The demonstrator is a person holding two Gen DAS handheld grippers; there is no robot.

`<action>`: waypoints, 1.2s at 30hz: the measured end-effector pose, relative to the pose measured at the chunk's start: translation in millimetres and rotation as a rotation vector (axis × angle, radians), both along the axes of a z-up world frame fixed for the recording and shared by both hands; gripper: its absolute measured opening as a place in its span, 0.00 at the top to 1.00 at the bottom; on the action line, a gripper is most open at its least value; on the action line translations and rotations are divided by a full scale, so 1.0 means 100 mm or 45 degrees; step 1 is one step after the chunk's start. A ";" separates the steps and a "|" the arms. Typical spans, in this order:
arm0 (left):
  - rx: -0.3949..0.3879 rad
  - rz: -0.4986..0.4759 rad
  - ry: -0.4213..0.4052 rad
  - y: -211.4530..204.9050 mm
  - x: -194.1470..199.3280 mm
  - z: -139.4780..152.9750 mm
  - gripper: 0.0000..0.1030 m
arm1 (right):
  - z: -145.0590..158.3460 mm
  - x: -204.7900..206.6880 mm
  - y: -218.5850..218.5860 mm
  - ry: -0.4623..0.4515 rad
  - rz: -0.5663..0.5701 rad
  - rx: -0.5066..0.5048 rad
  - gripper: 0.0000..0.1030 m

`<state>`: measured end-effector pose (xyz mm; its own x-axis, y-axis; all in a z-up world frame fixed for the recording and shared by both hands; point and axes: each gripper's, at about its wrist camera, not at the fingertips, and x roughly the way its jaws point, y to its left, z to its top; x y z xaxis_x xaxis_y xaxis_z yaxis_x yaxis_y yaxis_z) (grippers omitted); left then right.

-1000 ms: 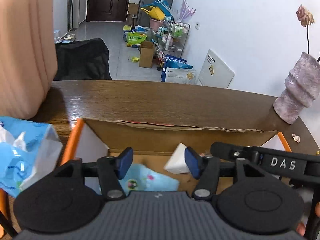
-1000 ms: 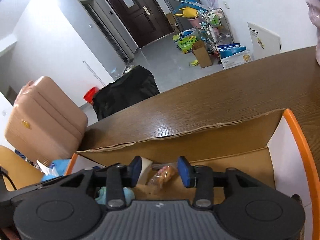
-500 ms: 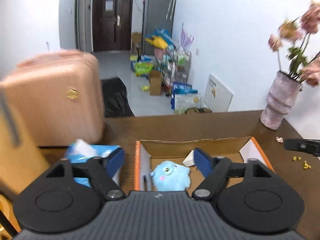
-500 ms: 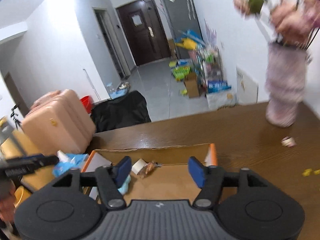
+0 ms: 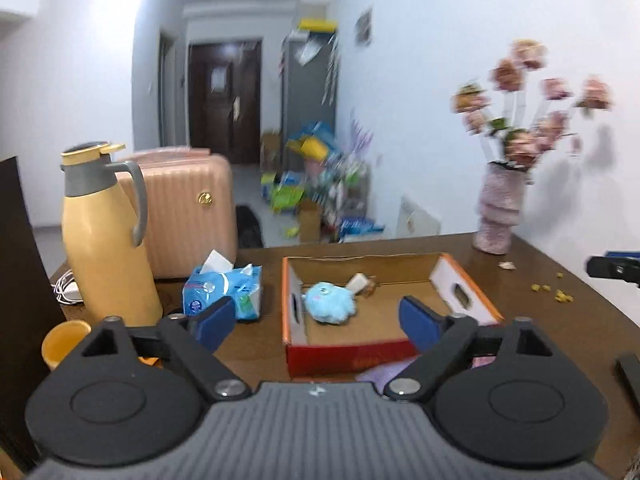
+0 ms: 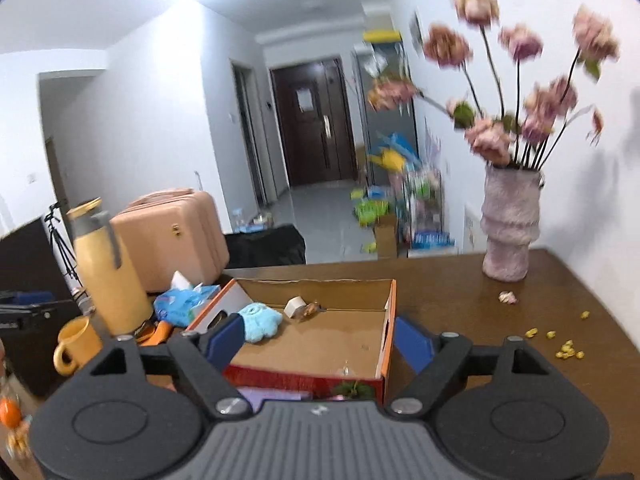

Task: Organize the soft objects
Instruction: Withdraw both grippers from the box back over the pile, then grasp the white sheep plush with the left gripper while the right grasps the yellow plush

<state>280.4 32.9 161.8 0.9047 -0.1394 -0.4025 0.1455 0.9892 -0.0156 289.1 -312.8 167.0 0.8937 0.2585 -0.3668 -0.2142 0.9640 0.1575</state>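
Note:
An open cardboard box with orange rims stands on the brown table; it also shows in the right wrist view. Inside lie a light blue plush toy, a small white block and a small wrapped item. My left gripper is open and empty, held back above the box's near side. My right gripper is open and empty, also back from the box.
A blue tissue pack, a yellow thermos and a yellow mug stand left of the box. A pink vase with flowers stands at the back right. Yellow crumbs lie at right. A pink suitcase stands behind.
Both grippers have pulled up and back out of the box and opened wider. The blue plush and the small items stay in the box.

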 end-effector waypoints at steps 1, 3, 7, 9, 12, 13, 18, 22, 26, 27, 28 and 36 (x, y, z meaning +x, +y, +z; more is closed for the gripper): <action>-0.003 -0.013 -0.019 -0.02 -0.17 -0.08 0.08 | -0.07 -0.21 0.02 -0.039 0.001 -0.004 0.18; -0.017 -0.058 -0.062 -0.06 -0.56 -0.30 0.06 | -0.24 -0.58 0.06 -0.084 0.007 -0.003 0.17; 0.023 -0.126 -0.096 -0.15 -1.14 -0.84 0.01 | -0.69 -1.25 0.17 -0.134 0.044 0.007 0.16; 0.097 -0.095 -0.061 -0.17 -1.33 -1.06 0.01 | -0.91 -1.50 0.19 -0.122 0.053 -0.014 0.16; 0.058 -0.082 -0.007 -0.12 -1.52 -1.25 0.01 | -1.19 -1.79 0.17 -0.077 0.042 0.008 0.16; 0.030 -0.086 0.014 -0.10 -1.56 -1.28 0.01 | -1.25 -1.85 0.16 -0.058 0.036 0.029 0.16; 0.006 -0.088 0.046 -0.13 -1.50 -1.34 0.01 | -1.44 -1.87 0.16 -0.019 0.059 0.042 0.16; -0.142 -0.128 0.135 -0.22 -1.18 -1.42 0.02 | -1.49 -1.66 0.13 -0.006 0.056 0.074 0.16; -0.297 -0.257 0.219 -0.43 -0.74 -1.54 0.11 | -1.60 -1.23 0.12 0.074 0.053 0.154 0.20; -0.303 -0.268 0.239 -0.51 -0.61 -1.57 0.19 | -1.64 -1.10 0.13 0.094 0.053 0.166 0.22; -0.310 -0.272 0.270 -0.57 -0.47 -1.61 0.23 | -1.66 -1.00 0.13 0.110 0.047 0.177 0.29; -0.505 -0.360 0.495 -0.69 0.19 -1.93 0.41 | -1.89 -0.24 0.08 0.218 0.008 0.387 0.49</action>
<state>299.5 -35.9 -30.9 0.6086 -0.5585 -0.5636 0.3106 0.8213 -0.4785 264.9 -305.1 -22.0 0.8240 0.3843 -0.4164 -0.1656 0.8661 0.4716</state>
